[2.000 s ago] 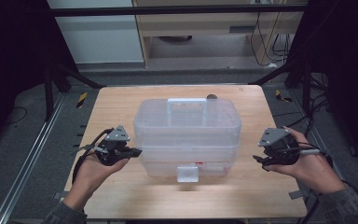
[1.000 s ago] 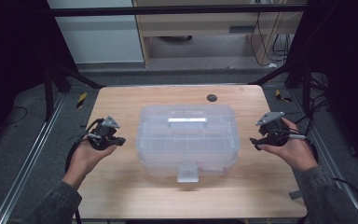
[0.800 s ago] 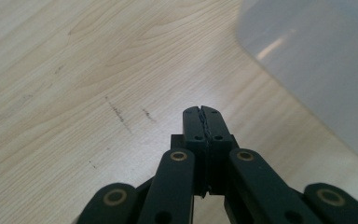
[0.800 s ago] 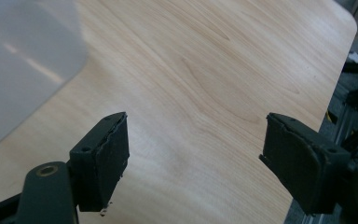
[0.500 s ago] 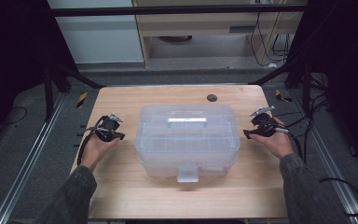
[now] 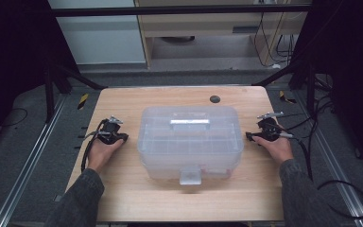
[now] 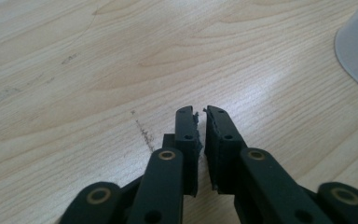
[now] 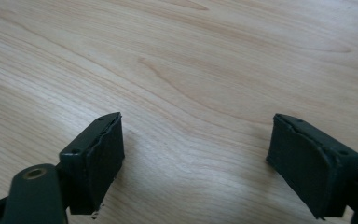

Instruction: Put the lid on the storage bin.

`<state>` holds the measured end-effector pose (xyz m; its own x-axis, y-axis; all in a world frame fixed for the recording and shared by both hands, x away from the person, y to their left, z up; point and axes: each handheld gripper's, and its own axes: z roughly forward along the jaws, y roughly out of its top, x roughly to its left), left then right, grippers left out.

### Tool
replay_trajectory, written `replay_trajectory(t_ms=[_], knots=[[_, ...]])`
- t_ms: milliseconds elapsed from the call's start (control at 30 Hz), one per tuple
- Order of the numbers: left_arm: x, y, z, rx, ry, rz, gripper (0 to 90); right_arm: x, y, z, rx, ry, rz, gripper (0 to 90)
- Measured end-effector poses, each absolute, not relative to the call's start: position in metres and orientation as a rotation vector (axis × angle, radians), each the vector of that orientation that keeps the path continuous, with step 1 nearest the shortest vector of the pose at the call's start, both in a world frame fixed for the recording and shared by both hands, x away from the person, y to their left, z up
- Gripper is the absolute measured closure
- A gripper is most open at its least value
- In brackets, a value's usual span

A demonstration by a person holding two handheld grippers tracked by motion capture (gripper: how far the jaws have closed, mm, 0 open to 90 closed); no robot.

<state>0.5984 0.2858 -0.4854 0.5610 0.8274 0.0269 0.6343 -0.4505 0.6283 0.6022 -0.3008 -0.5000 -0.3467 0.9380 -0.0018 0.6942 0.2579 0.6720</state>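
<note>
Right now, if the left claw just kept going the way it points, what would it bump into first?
Probably the clear plastic box: the left claw points toward its side, with bare table between them, though depth is hard to judge.

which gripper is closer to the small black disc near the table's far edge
Right. The right gripper sits beside the clear box's right wall, nearer the disc. The left gripper is by the box's left wall, farther from it.

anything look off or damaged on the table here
Nothing stands out. The clear plastic box sits square and closed mid-table, its front latch down. The left gripper and right gripper flank it without touching. A small dark disc lies behind it.
</note>
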Motion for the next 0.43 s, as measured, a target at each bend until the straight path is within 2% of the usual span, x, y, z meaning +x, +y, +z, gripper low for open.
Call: replay_trajectory(t_ms=[100, 167, 200, 233, 267, 333, 367, 433], knots=[[0.597, 0.286, -0.488, 2.205, 1.156, 0.465, 79.9, 0.601, -0.301, -0.504, 1.482, 2.094, 0.865, 14.6], [0.595, 0.287, -0.491, 2.163, 1.151, 0.482, 75.5, 0.599, -0.3, -0.508, 1.473, 2.059, 0.891, 11.8], [0.594, 0.288, -0.494, 2.134, 1.151, 0.491, 70.0, 0.597, -0.3, -0.51, 1.467, 2.044, 0.904, 10.7], [0.593, 0.288, -0.497, 2.099, 1.149, 0.494, 58.1, 0.596, -0.297, -0.51, 1.485, 2.026, 0.895, 8.6], [0.592, 0.288, -0.5, 2.076, 1.137, 0.507, 58.1, 0.596, -0.297, -0.51, 1.485, 2.026, 0.895, 8.6], [0.591, 0.286, -0.505, 2.057, 1.126, 0.552, 40.2, 0.595, -0.294, -0.511, 1.52, 2.008, 0.868, 1.9], [0.592, 0.287, -0.505, 2.052, 1.163, 0.549, 27.4, 0.595, -0.293, -0.512, 1.532, 1.999, 0.854, 0.3], [0.593, 0.287, -0.506, 2.054, 1.211, 0.554, 15.3, 0.595, -0.29, -0.511, 1.554, 1.979, 0.843, 0.3]])
